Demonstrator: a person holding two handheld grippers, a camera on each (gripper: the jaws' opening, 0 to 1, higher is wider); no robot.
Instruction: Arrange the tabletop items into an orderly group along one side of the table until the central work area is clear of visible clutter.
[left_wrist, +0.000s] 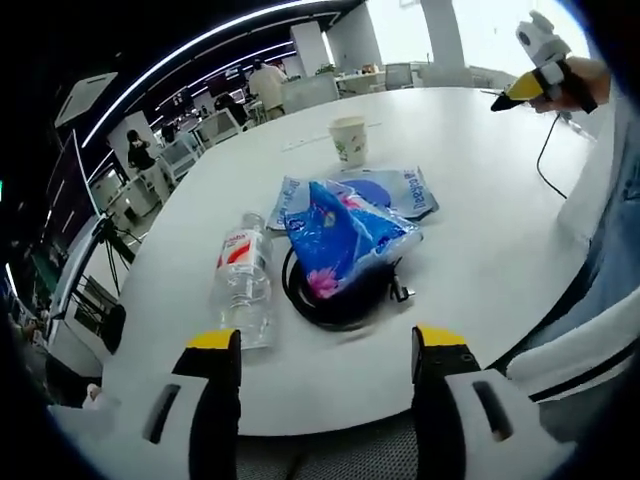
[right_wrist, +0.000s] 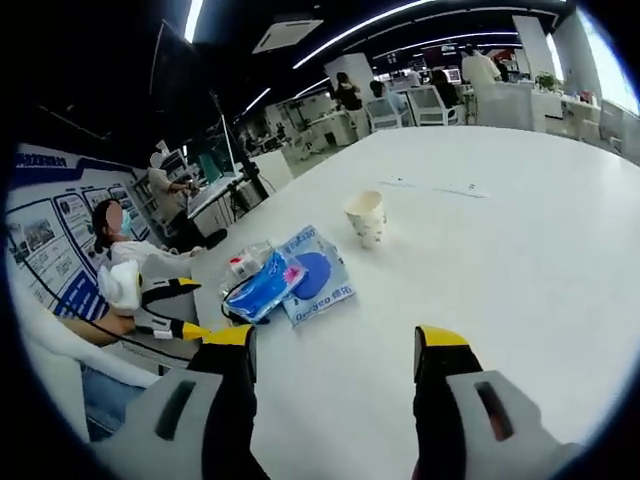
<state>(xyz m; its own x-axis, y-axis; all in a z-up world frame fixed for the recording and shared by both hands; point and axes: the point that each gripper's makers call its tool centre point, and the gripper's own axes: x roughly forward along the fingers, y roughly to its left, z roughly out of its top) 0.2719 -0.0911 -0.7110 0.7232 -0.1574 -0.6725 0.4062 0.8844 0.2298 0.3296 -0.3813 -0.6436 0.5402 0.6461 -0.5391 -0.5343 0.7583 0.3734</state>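
The white table (left_wrist: 480, 200) carries a clutter: blue packets (left_wrist: 345, 225) over a black cable coil (left_wrist: 335, 295), a water bottle (left_wrist: 243, 280), a paper cup (left_wrist: 349, 139). The left gripper (left_wrist: 325, 355) gapes just short of them; the right gripper (right_wrist: 335, 350) is spread, well apart.

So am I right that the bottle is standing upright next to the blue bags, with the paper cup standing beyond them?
Not quite: the bottle is lying on its side beside the blue bags, as the left gripper view shows. The paper cup does stand upright beyond them.
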